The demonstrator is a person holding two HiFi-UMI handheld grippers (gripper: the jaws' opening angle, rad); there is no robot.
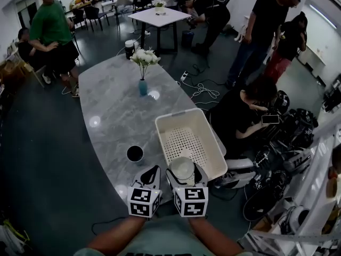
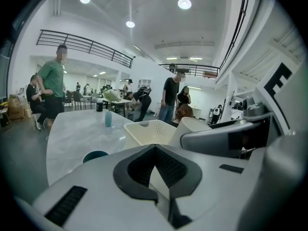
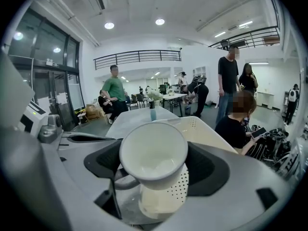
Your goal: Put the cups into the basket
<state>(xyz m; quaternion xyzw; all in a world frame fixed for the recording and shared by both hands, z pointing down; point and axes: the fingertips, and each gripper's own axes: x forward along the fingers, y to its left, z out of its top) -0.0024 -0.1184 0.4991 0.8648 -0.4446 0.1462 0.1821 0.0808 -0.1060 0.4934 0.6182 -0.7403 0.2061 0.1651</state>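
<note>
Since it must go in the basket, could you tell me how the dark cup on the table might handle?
The dark cup looks rigid and smooth, so it probably won't flex but may slip. It stands upright and squat on the table, so tipping seems unlikely.

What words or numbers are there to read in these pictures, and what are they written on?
No words or numbers can be read.
Left marker cube: black-and-white square pattern, no letters.
Right marker cube: the same kind of pattern.
Black shape like an "E": likely a piece of such a pattern.
Shirt: print cut off at the picture's edge, unreadable.
White cup, basket: no print shows.
</note>
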